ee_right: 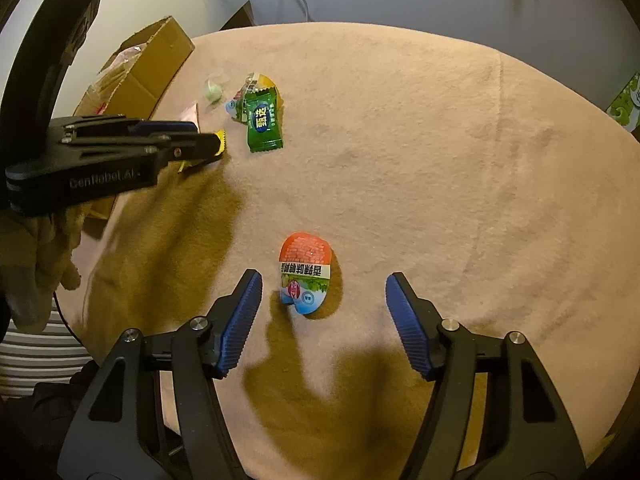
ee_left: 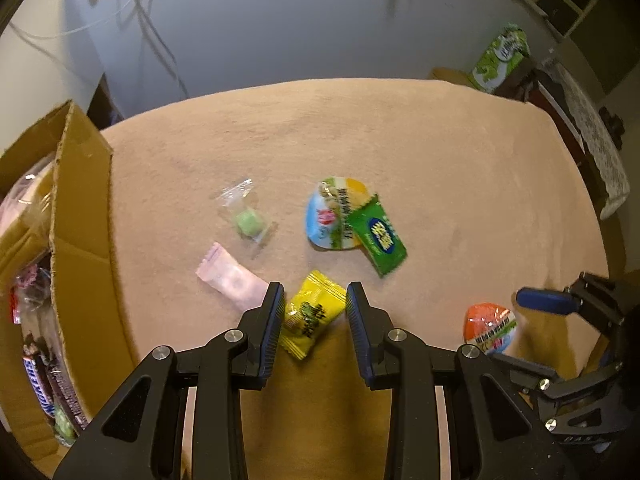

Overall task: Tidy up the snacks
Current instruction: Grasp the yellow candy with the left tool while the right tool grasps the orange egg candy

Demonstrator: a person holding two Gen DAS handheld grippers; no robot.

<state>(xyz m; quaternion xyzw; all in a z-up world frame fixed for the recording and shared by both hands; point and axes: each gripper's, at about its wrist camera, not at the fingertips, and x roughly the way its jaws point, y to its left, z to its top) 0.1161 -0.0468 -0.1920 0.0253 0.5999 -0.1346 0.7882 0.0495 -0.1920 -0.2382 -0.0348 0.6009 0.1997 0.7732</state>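
Now the left gripper (ee_left: 315, 294) hangs over the yellow packet (ee_left: 311, 314), jaws apart with the packet between them; whether the pads press on it is hard to tell, since its near end slips behind the left finger. The right gripper (ee_right: 323, 286) has its jaws wide apart around the orange-topped snack (ee_right: 305, 273), touching neither side. The green sachet (ee_left: 377, 235) covers part of a round pack (ee_left: 334, 213). Beside them lie a clear-wrapped green candy (ee_left: 249, 221) and a pink packet (ee_left: 234, 280). The cardboard box (ee_left: 82, 216) is cut off at left, its contents blurred.
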